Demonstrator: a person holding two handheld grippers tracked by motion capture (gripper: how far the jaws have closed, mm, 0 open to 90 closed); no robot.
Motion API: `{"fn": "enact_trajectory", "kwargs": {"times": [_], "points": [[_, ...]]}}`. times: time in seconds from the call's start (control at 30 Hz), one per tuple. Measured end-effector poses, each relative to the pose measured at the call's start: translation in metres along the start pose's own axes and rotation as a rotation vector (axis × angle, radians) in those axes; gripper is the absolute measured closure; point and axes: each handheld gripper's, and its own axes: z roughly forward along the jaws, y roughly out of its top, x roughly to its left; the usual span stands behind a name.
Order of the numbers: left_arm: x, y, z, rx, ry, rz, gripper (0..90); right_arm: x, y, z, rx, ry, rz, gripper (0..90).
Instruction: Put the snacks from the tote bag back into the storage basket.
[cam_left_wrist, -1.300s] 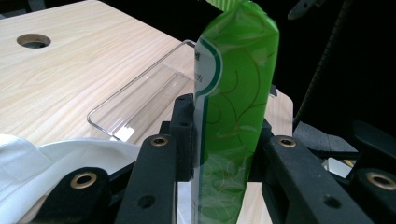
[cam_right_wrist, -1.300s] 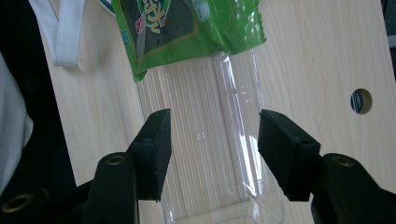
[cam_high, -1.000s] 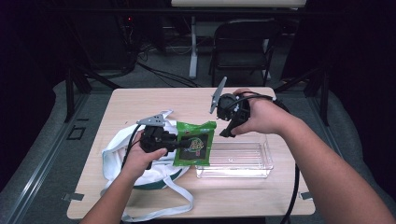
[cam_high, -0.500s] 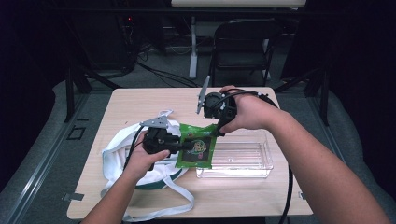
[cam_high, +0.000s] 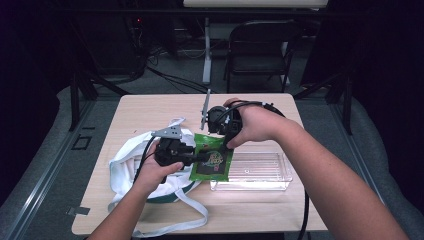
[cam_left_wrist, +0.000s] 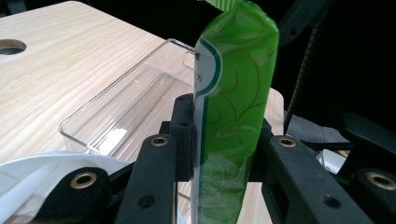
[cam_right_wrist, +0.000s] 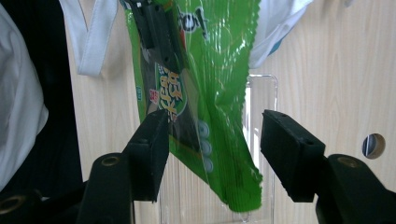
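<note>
A green snack packet (cam_high: 213, 159) hangs above the left end of a clear plastic bin (cam_high: 260, 172). My left gripper (cam_high: 202, 158) is shut on the packet (cam_left_wrist: 233, 116), whose glossy side stands upright between the jaws (cam_left_wrist: 222, 135). My right gripper (cam_high: 220, 134) hovers at the packet's far edge with its jaws open. In the right gripper view the packet (cam_right_wrist: 205, 93) dangles between the spread fingers (cam_right_wrist: 215, 149) without touching either pad. The left gripper's black jaws (cam_right_wrist: 156, 32) clamp the packet's upper part there.
A white tote bag (cam_high: 127, 162) with green trim and long straps lies on the left of the wooden table (cam_high: 150, 110), under my left hand. A black folding chair (cam_high: 260, 50) stands behind the table. A cable hole (cam_right_wrist: 373, 144) is cut into the tabletop.
The right gripper has swung left and down from the bin's far side to the packet's edge. The left gripper has kept hold of the packet, shifting slightly.
</note>
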Motion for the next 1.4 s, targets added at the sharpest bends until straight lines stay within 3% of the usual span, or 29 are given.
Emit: {"fn": "enact_trajectory", "kwargs": {"times": [0.23,0.67,1.4], "points": [[-0.001,0.000,0.000,-0.002,-0.004,0.000,72.4,0.000,0.006,0.007,0.025,0.020,-0.021,44.8],[-0.002,0.001,-0.001,-0.015,-0.015,-0.002,72.4,0.001,0.010,0.017,0.026,0.069,-0.011,50.3],[-0.007,0.001,0.003,-0.011,-0.030,0.032,72.5,0.002,0.009,0.024,0.054,0.123,-0.003,68.4]]}}
